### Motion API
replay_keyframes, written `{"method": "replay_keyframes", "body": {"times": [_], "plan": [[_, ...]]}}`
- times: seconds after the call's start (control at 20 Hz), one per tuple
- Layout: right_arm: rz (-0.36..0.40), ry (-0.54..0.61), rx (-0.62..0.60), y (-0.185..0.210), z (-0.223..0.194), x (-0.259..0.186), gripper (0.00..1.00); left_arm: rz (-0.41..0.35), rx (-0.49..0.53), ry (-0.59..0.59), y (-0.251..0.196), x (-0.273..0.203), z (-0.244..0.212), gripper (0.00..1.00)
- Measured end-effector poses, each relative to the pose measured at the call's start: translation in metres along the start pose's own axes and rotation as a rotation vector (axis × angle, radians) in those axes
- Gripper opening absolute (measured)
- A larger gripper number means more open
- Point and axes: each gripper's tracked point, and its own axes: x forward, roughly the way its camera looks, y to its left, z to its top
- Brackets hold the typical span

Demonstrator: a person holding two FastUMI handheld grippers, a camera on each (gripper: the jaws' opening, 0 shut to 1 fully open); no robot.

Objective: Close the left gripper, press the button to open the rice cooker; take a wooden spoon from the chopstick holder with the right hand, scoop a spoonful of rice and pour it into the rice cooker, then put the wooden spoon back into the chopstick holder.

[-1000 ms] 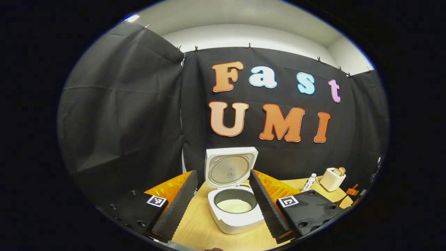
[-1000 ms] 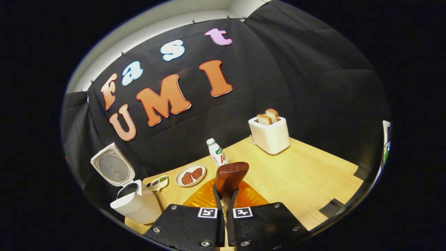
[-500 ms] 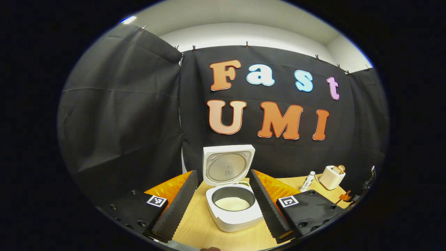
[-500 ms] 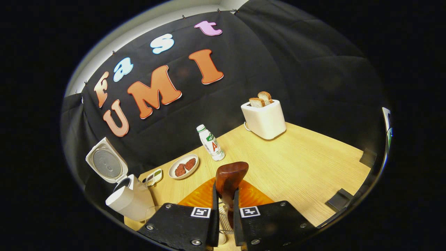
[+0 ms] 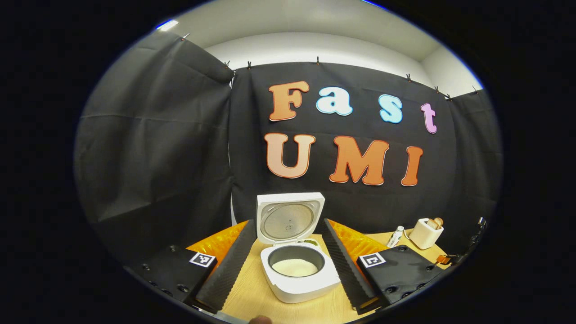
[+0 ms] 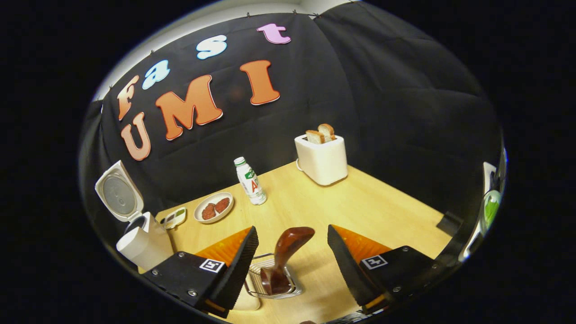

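Your table (image 6: pixel 382 211) carries a toaster (image 6: pixel 321 158) with bread, a bottle (image 6: pixel 250 181) and a plate (image 6: pixel 213 208) along the wall, all well apart from your right gripper (image 6: pixel 292 265). Its fingers are spread wide, gripping nothing; between them the spoon (image 6: pixel 283 256) leans tilted in the wire holder (image 6: pixel 270 281). Your left gripper (image 5: pixel 288 265) is wide open too, framing the cooker (image 5: pixel 298 276), lid up, white rice in the pot.
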Motion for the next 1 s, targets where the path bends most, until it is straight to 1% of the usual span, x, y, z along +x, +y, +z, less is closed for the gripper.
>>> {"method": "replay_keyframes", "body": {"times": [0.2, 0.25, 0.3, 0.35, 0.45, 0.5, 0.65, 0.75, 0.9, 1.0], "plan": [[-0.02, -0.029, -0.077, -0.002, 0.03, -0.023, 0.95, -0.024, -0.017, -0.002, -0.006, 0.02, 0.01, 0.99], [-0.016, -0.037, -0.079, 0.001, 0.038, -0.028, 0.95, -0.038, -0.018, 0.018, -0.01, 0.027, 0.01, 1.0], [-0.008, -0.051, -0.078, 0.004, 0.046, -0.034, 0.95, -0.048, -0.019, 0.036, -0.013, 0.036, 0.011, 0.99], [-0.003, -0.066, -0.079, 0.014, 0.049, -0.04, 0.95, -0.061, -0.016, 0.048, -0.015, 0.045, 0.014, 1.0], [0.004, -0.09, -0.087, 0.018, 0.062, -0.048, 0.95, -0.076, 0.004, 0.058, -0.019, 0.066, 0.024, 0.99], [0.009, -0.096, -0.092, 0.022, 0.066, -0.052, 0.95, -0.081, 0.013, 0.07, -0.019, 0.077, 0.028, 1.0], [0.008, -0.121, -0.126, 0.027, 0.076, -0.063, 0.95, -0.111, 0.018, 0.106, -0.029, 0.112, 0.038, 1.0], [-0.003, -0.128, -0.151, 0.027, 0.08, -0.066, 0.95, -0.122, 0.014, 0.129, -0.033, 0.135, 0.045, 1.0], [0.001, -0.134, -0.16, 0.032, 0.082, -0.069, 0.95, -0.129, 0.011, 0.174, -0.036, 0.173, 0.053, 1.0], [-0.002, -0.129, -0.163, 0.032, 0.08, -0.068, 0.95, -0.173, -0.048, 0.222, -0.049, 0.197, 0.057, 1.0]]}}
